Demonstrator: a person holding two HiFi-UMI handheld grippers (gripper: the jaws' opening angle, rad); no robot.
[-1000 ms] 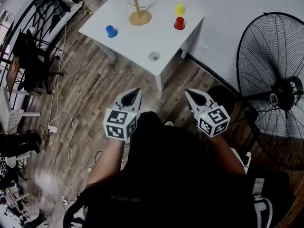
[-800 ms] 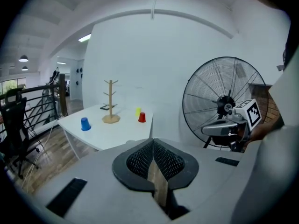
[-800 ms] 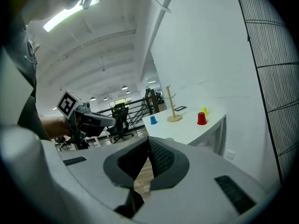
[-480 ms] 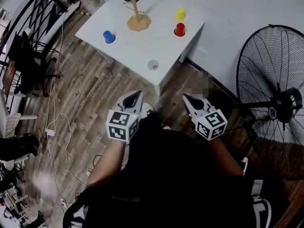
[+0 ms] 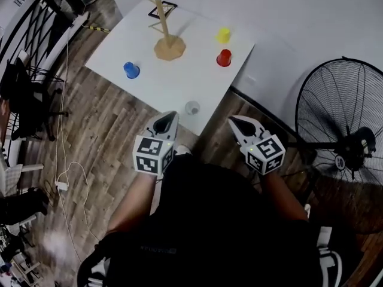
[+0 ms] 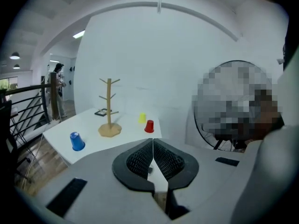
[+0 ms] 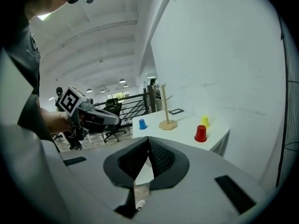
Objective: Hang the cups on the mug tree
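A wooden mug tree [image 5: 166, 30] stands bare on the white table [image 5: 179, 79], also seen in the left gripper view [image 6: 109, 110] and right gripper view [image 7: 166, 108]. Upside down on the table sit a blue cup [image 5: 131, 70] [image 6: 76, 141] [image 7: 142, 123], a red cup [image 5: 224, 57] [image 6: 149, 125] [image 7: 200, 133], a yellow cup [image 5: 223, 35] [image 6: 142, 118] [image 7: 204, 121] and a clear cup [image 5: 192, 107] at the near edge. My left gripper [image 5: 170, 117] [image 6: 153, 143] and right gripper [image 5: 234, 121] [image 7: 148, 141] are shut and empty, held side by side just short of the table's near edge.
A large black floor fan [image 5: 340, 148] stands at the right. Black chairs [image 5: 24, 82] and cables [image 5: 66, 172] lie on the wood floor at the left. A small dark framed item [image 5: 163, 8] rests behind the mug tree.
Both grippers have moved forward toward the table, which now lies closer and lower in the head view. Their jaws stay shut.
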